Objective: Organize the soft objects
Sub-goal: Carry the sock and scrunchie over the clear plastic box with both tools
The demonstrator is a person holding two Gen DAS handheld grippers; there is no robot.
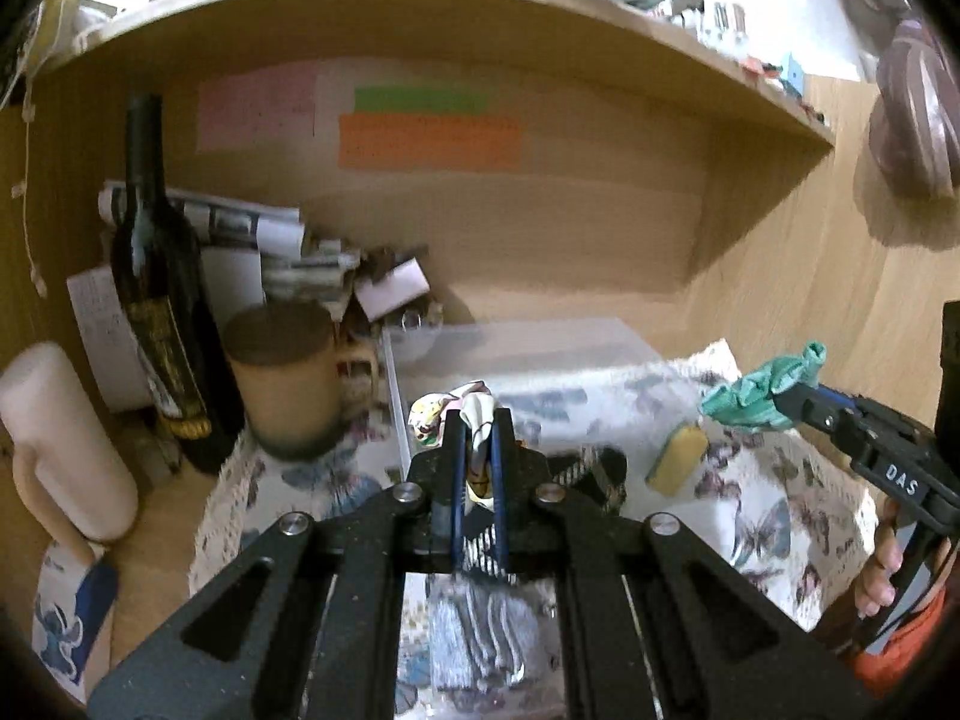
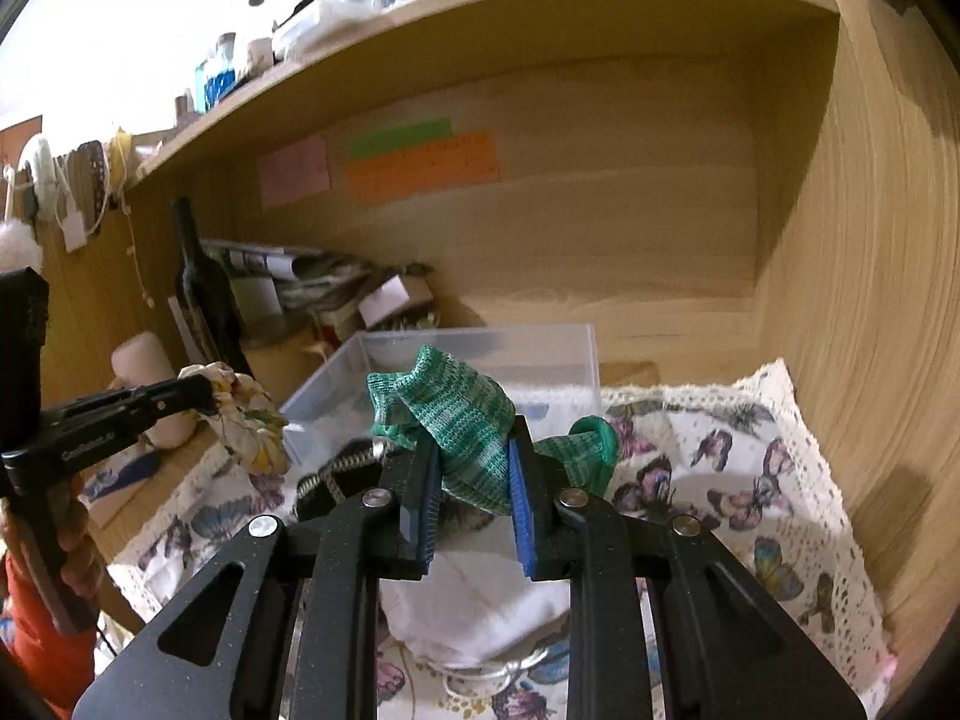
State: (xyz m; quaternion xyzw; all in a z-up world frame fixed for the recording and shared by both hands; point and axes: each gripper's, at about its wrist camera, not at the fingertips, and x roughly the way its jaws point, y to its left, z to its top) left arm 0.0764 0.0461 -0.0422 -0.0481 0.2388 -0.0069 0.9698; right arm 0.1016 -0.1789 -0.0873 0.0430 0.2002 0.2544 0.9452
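Soft green knitted sock [image 2: 462,420] sits clamped between the blue pads of the right hand-held gripper [image 2: 474,480], lifted above the butterfly-print lace-edged cloth [image 2: 738,480] on the counter. Floral-print crumpled fabric piece [image 1: 447,414] is pinched in the left hand-held gripper [image 1: 478,450] (jaws nearly together on it), just in front of the clear plastic rectangular box [image 2: 480,342], with a yellow sponge [image 1: 678,459] lying on the cloth nearby.
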